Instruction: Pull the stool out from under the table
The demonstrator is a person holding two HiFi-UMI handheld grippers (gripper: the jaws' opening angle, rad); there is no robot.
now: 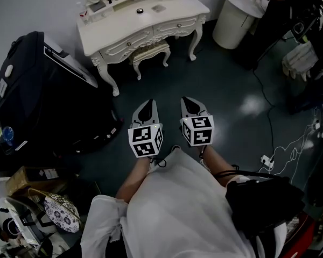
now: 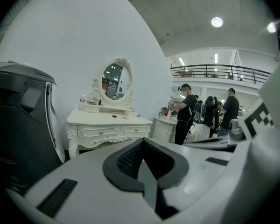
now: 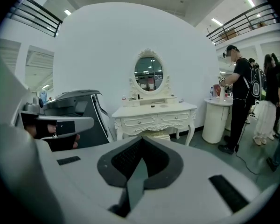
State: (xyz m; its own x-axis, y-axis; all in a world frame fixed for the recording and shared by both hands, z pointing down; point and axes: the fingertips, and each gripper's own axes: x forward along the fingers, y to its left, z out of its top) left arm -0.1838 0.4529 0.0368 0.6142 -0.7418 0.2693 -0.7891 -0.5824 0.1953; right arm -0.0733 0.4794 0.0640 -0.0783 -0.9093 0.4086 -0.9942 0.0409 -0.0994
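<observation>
A white carved dressing table (image 1: 145, 15) stands against the far wall. The small cream stool (image 1: 149, 52) is tucked under its front, between the legs. In the right gripper view the stool (image 3: 155, 135) peeks out below the table (image 3: 154, 112), just above my jaws. My left gripper (image 1: 147, 105) and right gripper (image 1: 190, 102) hover side by side over the dark floor, well short of the stool and pointing toward it. Both are shut with nothing held, as the left gripper (image 2: 142, 144) and right gripper (image 3: 141, 142) show in their own views. An oval mirror (image 2: 113, 80) tops the table.
A big black machine (image 1: 43, 90) stands close to the left of the table. A white round stand (image 1: 234, 18) sits to the right, with people (image 3: 238, 101) beside it. Cables and a power strip (image 1: 266, 160) lie on the floor at right. Boxes and a basket (image 1: 59, 211) crowd the lower left.
</observation>
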